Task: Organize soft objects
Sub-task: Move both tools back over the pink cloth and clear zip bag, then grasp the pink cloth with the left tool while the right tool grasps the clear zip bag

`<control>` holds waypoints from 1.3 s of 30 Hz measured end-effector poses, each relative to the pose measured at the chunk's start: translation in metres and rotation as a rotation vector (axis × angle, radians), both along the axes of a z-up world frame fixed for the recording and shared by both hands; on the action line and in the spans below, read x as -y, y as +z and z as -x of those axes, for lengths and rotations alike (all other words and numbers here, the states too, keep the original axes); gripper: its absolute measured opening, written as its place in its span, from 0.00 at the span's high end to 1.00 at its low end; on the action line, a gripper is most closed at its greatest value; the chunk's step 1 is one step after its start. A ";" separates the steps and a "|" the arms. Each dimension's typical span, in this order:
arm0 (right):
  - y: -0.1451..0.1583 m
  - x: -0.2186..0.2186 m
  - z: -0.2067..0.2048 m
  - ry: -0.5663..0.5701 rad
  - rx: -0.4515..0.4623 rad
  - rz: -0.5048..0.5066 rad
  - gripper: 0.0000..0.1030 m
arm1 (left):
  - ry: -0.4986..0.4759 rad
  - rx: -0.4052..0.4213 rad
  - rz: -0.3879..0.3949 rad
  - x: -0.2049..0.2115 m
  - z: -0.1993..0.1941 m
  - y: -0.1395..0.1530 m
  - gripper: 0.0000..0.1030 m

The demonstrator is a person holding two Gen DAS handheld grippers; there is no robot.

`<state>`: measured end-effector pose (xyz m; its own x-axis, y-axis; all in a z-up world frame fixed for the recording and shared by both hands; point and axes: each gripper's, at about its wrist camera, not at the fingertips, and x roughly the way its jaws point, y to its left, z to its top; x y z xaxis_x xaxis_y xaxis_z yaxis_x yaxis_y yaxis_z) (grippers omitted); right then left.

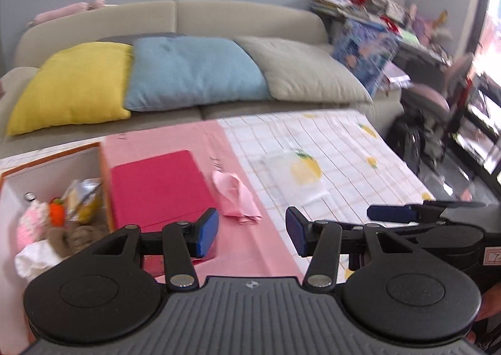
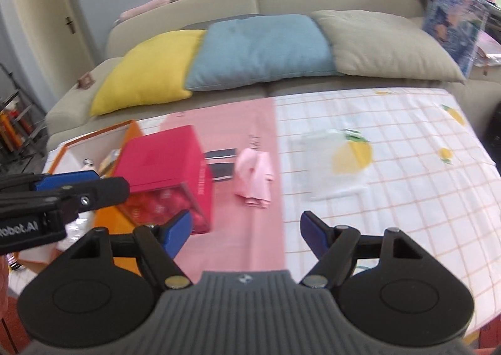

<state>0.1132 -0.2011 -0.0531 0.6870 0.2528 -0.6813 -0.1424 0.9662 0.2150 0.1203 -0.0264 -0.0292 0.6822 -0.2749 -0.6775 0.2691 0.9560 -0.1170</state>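
Note:
A crumpled pink cloth lies on the pink strip of the tablecloth, ahead of both grippers. My left gripper is open with nothing between its blue pads, short of the cloth and beside a red box. Also open and holding nothing, my right gripper hovers nearer the table's front edge. Left of the red box is an open orange box holding plush toys and a snack bag. Each gripper shows at the edge of the other's view, left gripper and right gripper.
A clear plastic bag with a lemon print lies on the checked cloth to the right. A dark flat item sits behind the red box. Yellow, blue and beige pillows line the sofa beyond. Cluttered shelves stand at the far right.

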 end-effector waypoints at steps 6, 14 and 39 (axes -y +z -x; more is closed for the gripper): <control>-0.008 0.023 -0.009 -0.068 0.053 0.047 0.27 | -0.037 -0.060 -0.038 0.024 -0.027 -0.011 0.55; -0.021 0.045 -0.043 -0.090 0.030 0.027 0.27 | -0.105 -0.096 -0.099 0.042 -0.067 -0.019 0.94; -0.093 0.057 -0.168 -0.073 -0.121 0.024 0.27 | -0.223 -0.587 -0.259 0.066 -0.242 -0.095 0.64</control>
